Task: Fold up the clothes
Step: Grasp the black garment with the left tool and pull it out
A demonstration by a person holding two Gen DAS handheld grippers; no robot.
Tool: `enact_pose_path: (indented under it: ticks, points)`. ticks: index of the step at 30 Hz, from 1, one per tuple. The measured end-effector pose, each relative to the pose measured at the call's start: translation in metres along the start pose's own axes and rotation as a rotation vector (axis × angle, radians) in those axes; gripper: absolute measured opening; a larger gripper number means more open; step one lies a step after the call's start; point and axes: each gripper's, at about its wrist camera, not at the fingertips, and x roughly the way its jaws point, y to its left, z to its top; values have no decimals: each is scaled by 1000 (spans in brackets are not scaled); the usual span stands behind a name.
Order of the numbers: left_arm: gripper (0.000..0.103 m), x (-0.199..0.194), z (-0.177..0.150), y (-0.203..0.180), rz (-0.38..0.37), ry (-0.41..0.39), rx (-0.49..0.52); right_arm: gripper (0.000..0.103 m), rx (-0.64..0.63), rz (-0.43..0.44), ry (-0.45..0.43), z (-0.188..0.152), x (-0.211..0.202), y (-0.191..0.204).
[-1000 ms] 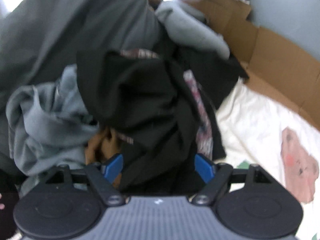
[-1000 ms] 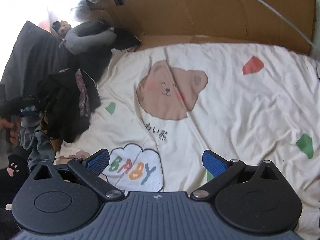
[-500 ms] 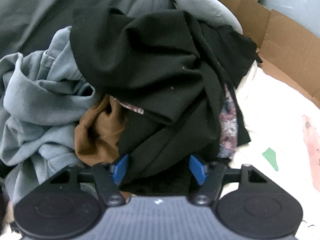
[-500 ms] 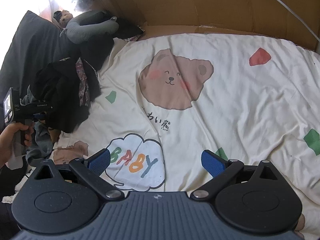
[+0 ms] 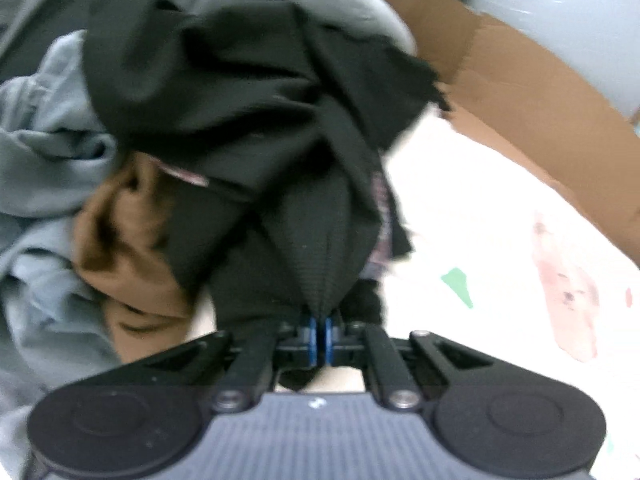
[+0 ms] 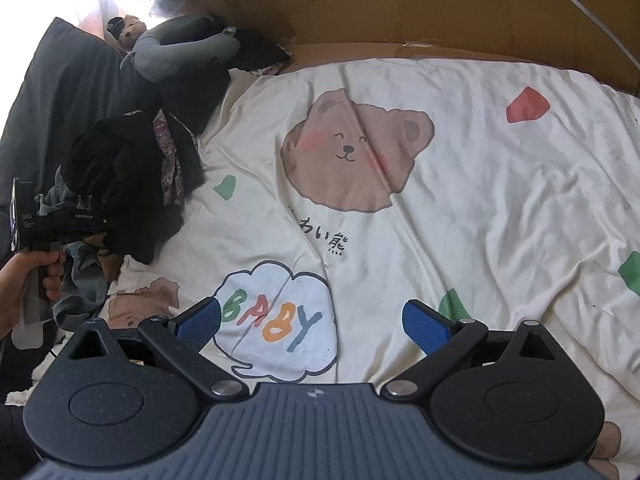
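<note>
Left gripper [image 5: 319, 330]: its blue pads are seen pressed together, and a ribbed edge of the black garment [image 5: 256, 120] is pinched tight between them.

Black garment: it is bunched on top of the clothes pile [image 6: 120, 184] at the left edge of the bed, and cloth is drawn taut into the left grip. The left wrist view is blurred, so the kind of garment cannot be told.

Rest of the pile: a grey-blue garment [image 5: 44, 184] and a brown one [image 5: 120, 248] are crumpled beside and under the black one; a patterned piece [image 6: 170, 160] is tucked along the pile's bed side.

Right gripper [image 6: 312, 322]: the jaws are held wide apart with nothing between them, above the cream bear-print bedsheet [image 6: 480, 208], well apart from the pile.

Left hand [image 6: 28, 276]: it is seen wrapped round the left gripper's handle, next to the pile.

Folding space: the open sheet around the "BABY" cloud print [image 6: 276, 320] carries no garment, folded or spread.

Progress: no folded piece is visible anywhere in view. One garment is judged gripped for lifting off the heap; spreading it, folding it and working through the other crumpled pieces are all judged left.
</note>
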Motion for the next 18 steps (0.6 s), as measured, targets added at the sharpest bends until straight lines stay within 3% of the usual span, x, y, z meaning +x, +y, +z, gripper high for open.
enact_pose_path:
  ticks: [11, 18]
  points:
    - [3, -21, -20, -81, -315, 101, 70, 99, 13, 16, -7, 1, -1, -1]
    - [3, -36, -30, -123, -477, 132, 121, 99, 18, 33, -7, 1, -4, -1]
